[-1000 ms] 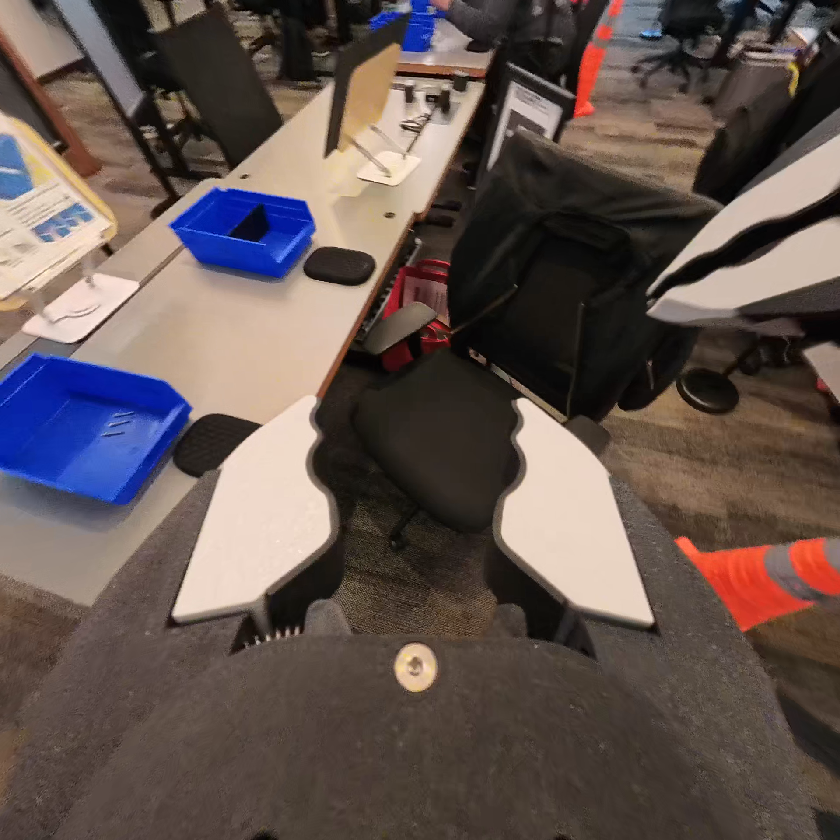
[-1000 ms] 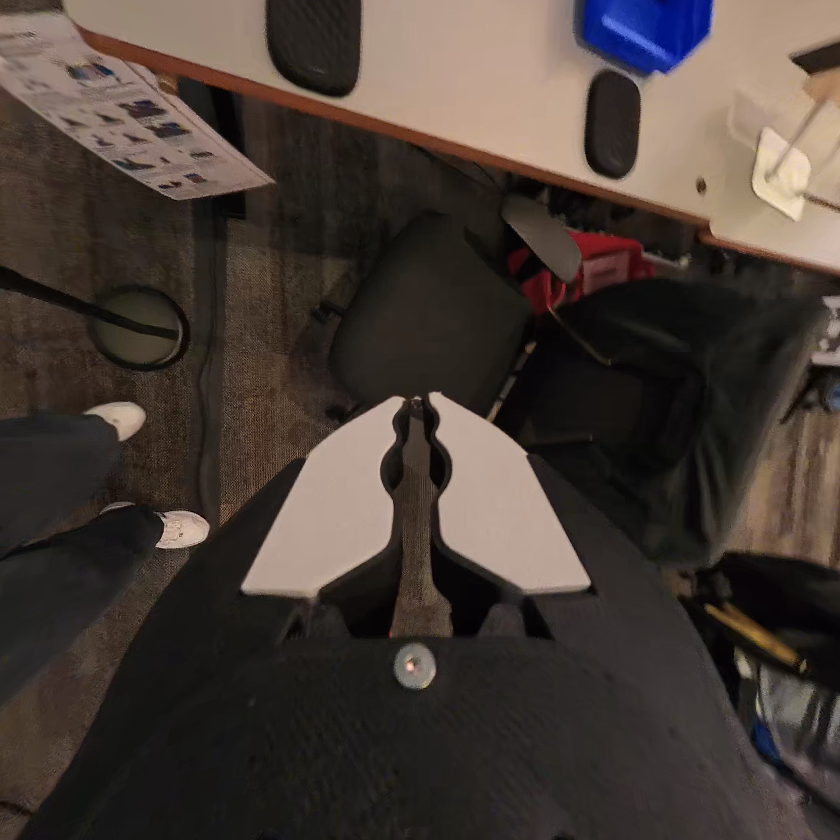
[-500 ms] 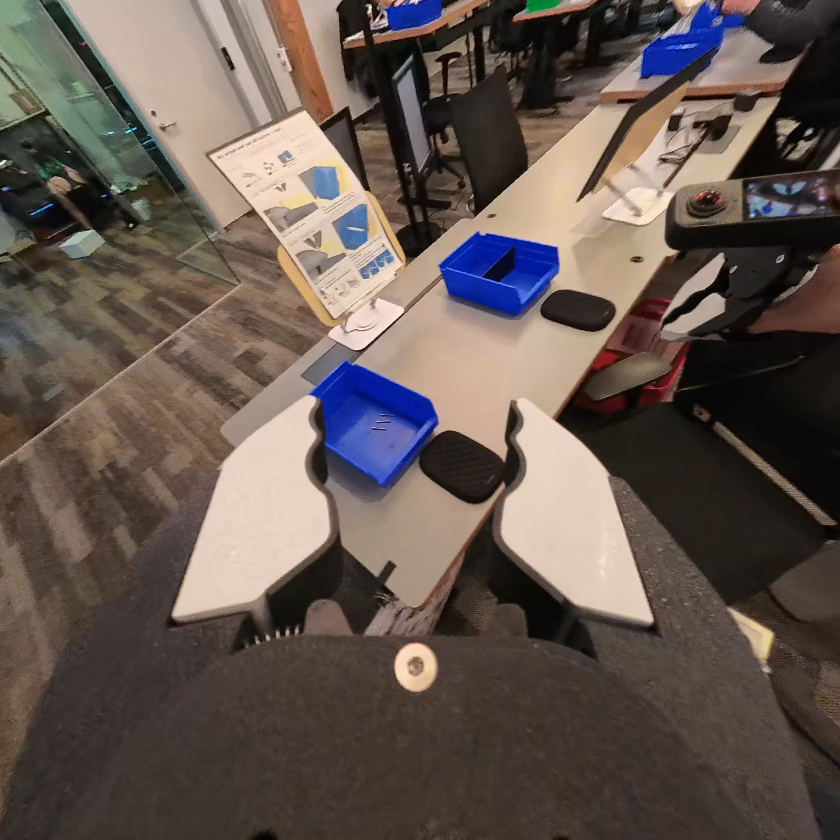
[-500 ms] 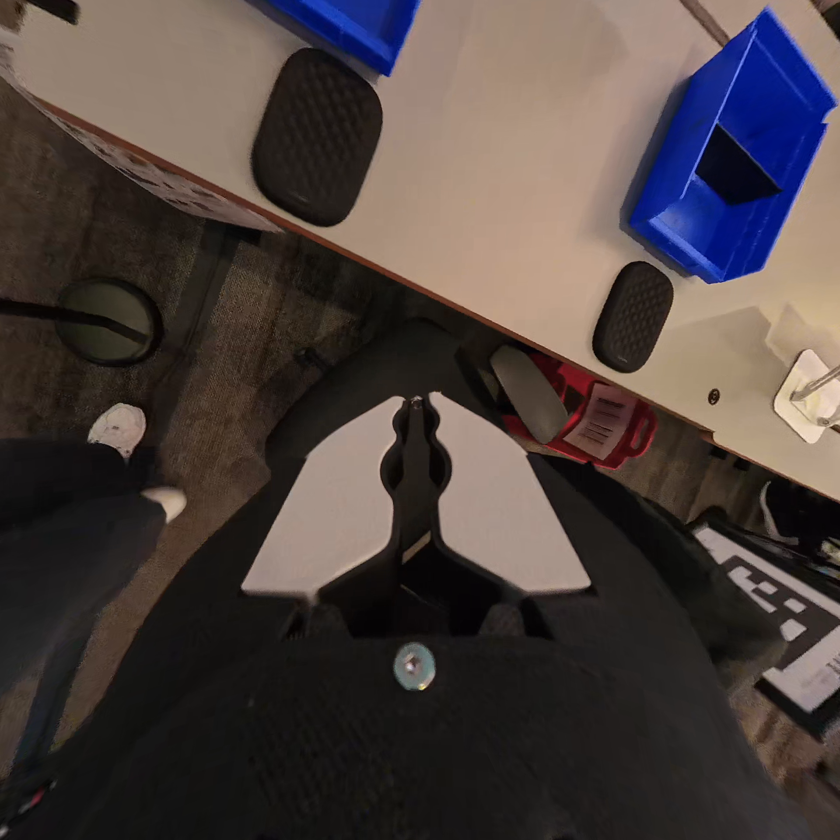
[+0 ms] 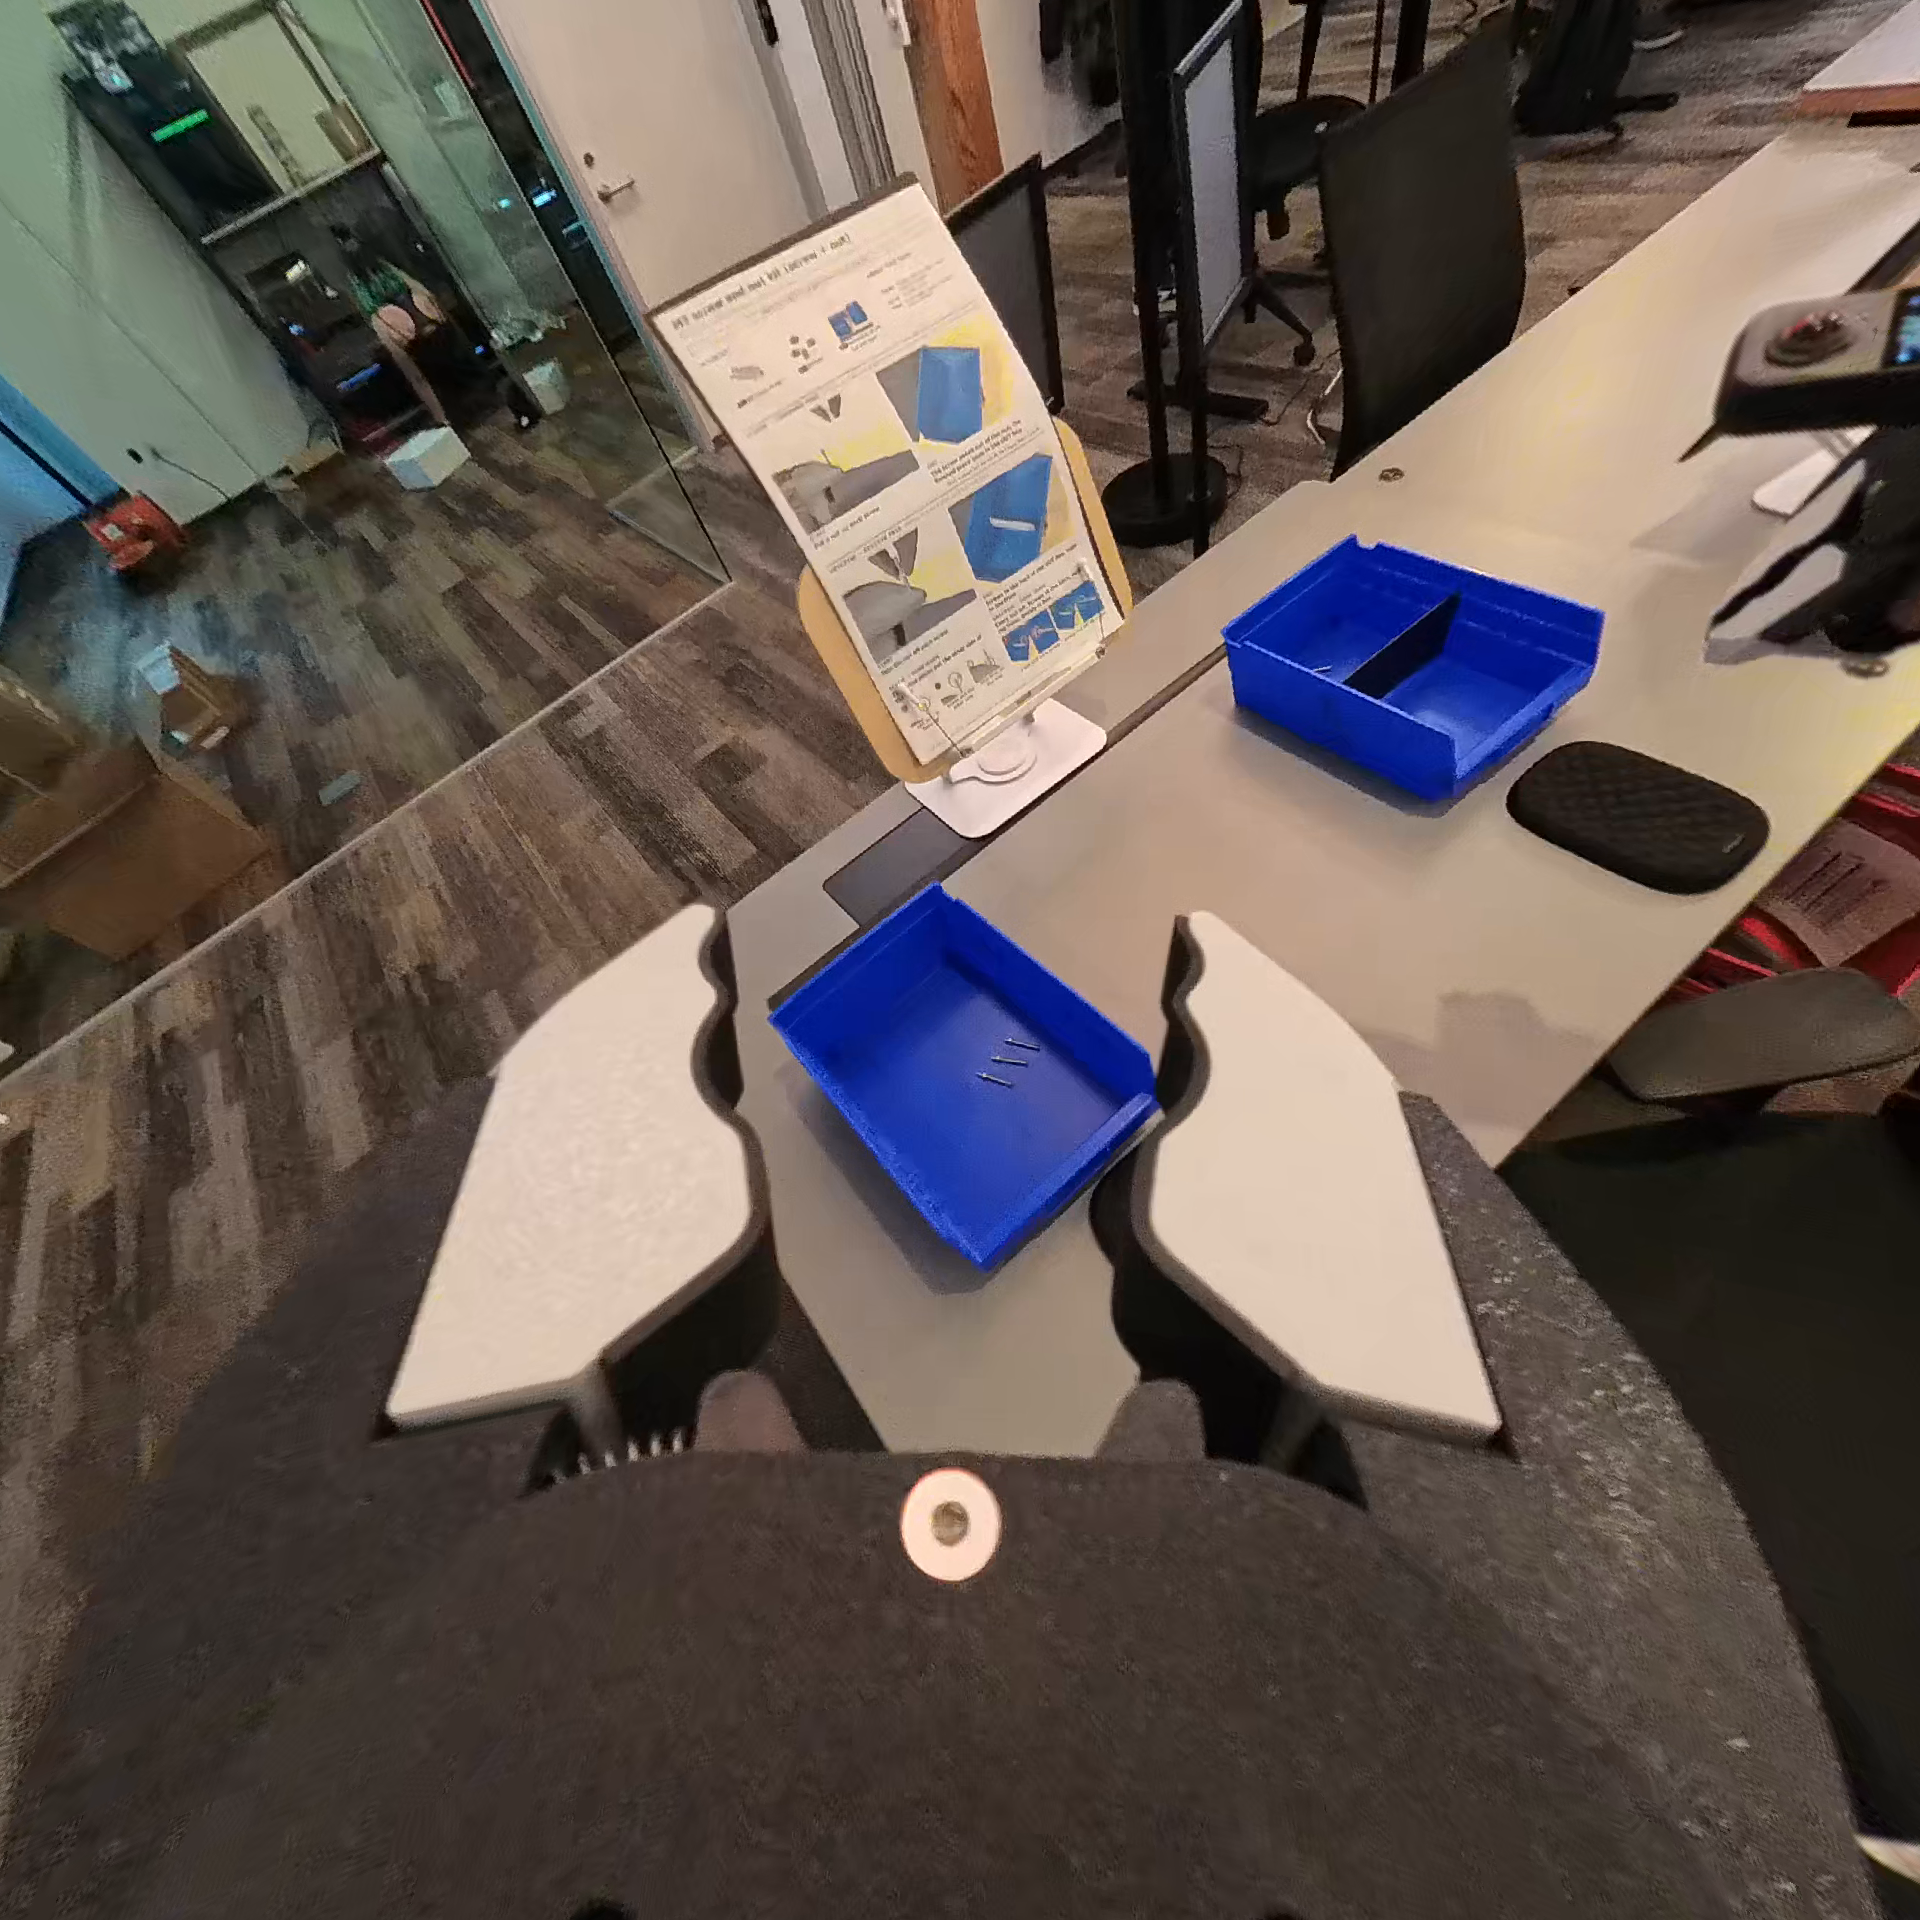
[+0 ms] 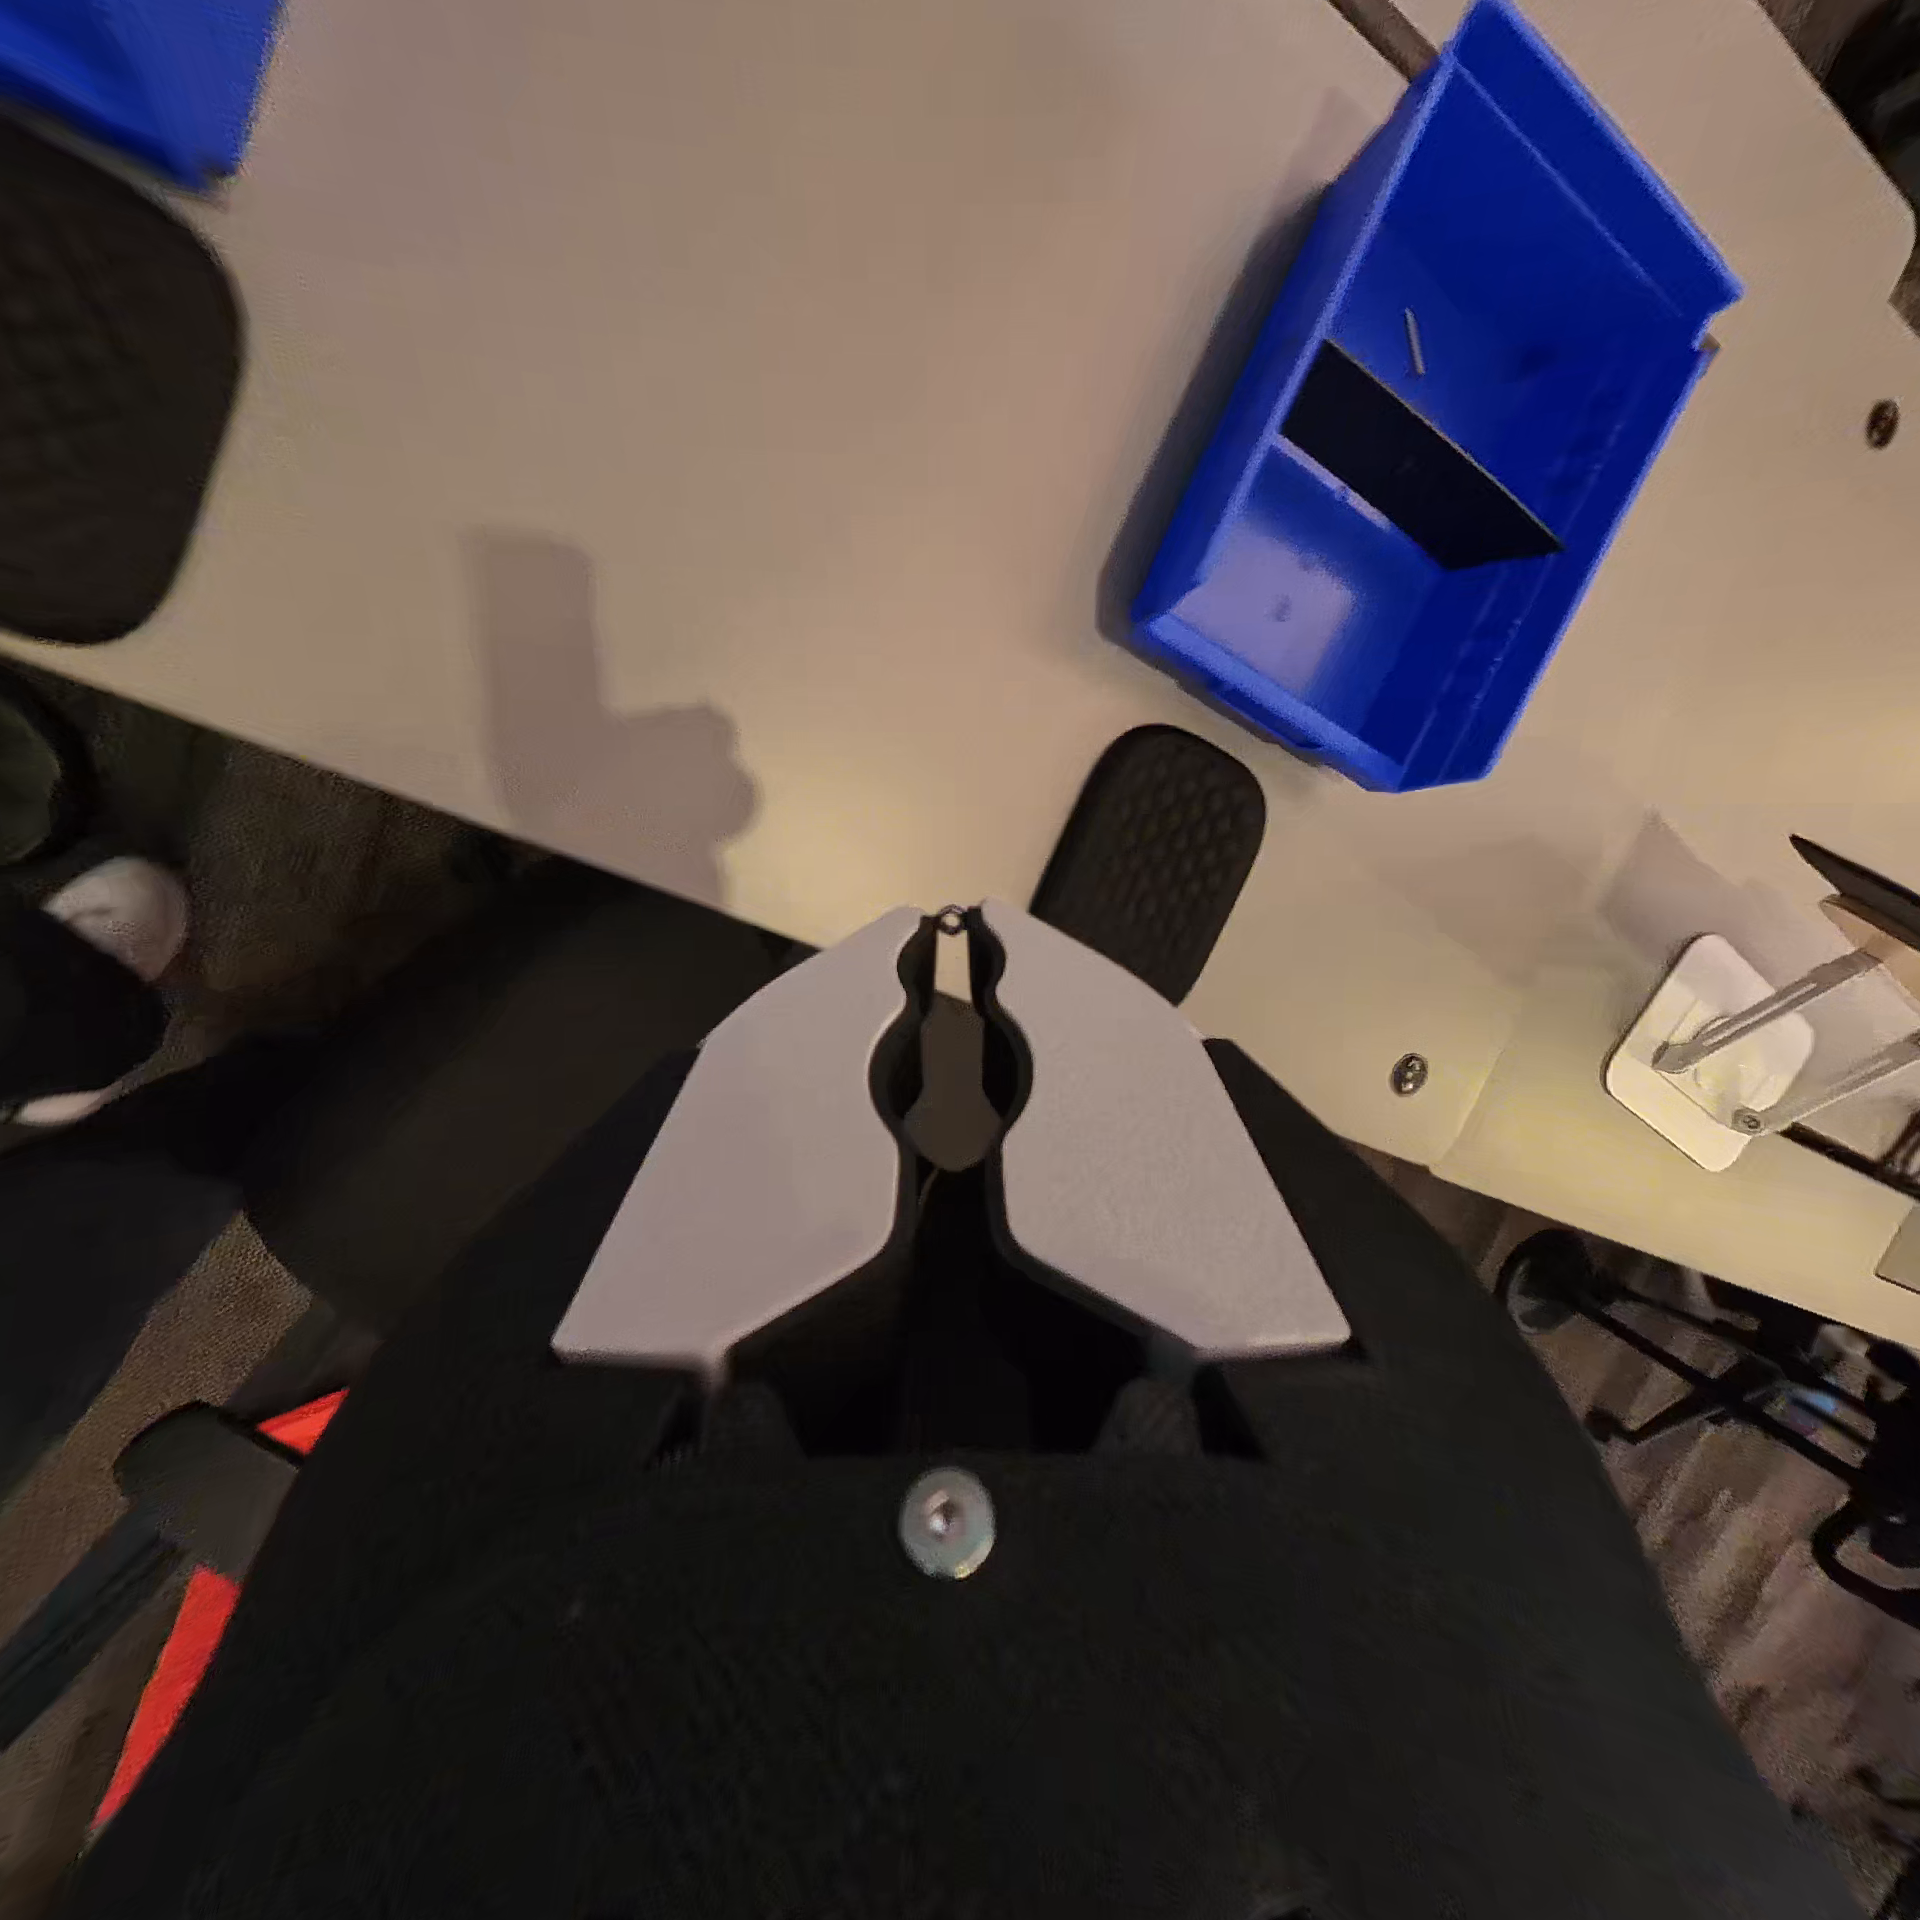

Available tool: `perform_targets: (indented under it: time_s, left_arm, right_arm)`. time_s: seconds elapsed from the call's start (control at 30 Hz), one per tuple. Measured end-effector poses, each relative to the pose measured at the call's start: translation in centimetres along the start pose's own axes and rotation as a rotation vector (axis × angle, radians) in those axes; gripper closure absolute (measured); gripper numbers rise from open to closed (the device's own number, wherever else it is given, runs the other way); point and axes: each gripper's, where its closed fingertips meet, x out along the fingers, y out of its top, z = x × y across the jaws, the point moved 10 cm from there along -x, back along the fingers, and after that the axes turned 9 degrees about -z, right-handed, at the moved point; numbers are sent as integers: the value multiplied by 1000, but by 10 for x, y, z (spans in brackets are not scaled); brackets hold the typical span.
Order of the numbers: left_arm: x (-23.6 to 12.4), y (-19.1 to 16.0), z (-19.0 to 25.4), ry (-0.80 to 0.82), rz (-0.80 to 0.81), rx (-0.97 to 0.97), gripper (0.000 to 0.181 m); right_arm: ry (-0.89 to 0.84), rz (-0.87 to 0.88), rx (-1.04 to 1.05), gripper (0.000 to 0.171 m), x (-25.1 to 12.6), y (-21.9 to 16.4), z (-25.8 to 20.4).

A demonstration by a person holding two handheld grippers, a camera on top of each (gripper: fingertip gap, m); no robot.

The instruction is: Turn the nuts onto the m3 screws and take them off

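Note:
My left gripper [image 5: 951, 940] is open and empty, hovering just in front of a shallow blue tray [image 5: 831, 1049] that holds three small screws [image 5: 1003, 1062]. A divided blue bin [image 5: 1340, 707] sits farther right on the grey table [image 5: 1299, 935]. My right gripper [image 6: 951, 916] is shut on a tiny dark nut [image 6: 951, 914] pinched at its very tips, above the table's front edge [image 6: 727, 364]. The divided bin [image 6: 1195, 613] lies ahead to the right, with one screw [image 6: 1411, 343] in its far compartment. The right gripper also shows in the left wrist view [image 5: 1818, 592].
A black pad [image 5: 1636, 816] lies beside the divided bin, also seen in the right wrist view [image 6: 1153, 852]. A second black pad [image 6: 94, 416] lies left. An instruction sheet on a stand [image 5: 914, 468] stands behind the tray. A chair [image 5: 1756, 1049] sits at the table's edge. The grippers' ends are close to 50 cm from one another.
The left gripper has swung from the chair to the table and closed in on the screw tray. The right gripper has risen from the floor to the table edge, still shut.

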Motion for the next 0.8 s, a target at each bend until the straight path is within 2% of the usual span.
perform_targets:
  time_s: [0.17, 0.37, 0.6, 0.8]
  left_arm:
    - [63, 3, -16, -50, -42, -52, 100]
    - [121, 26, -64, 7, -10, -58, 103]
    - [168, 60, -119, 72, -21, -102, 101]
    - [179, 59, -155, 134, -5, -192, 102]
  right_arm:
    - [61, -24, 136, 164, 74, 35, 94]
    - [182, -108, 288, 164, 191, 61, 166]
    - [308, -261, 393, 164, 323, 71, 209]
    - [338, -332, 400, 163, 382, 78, 216]
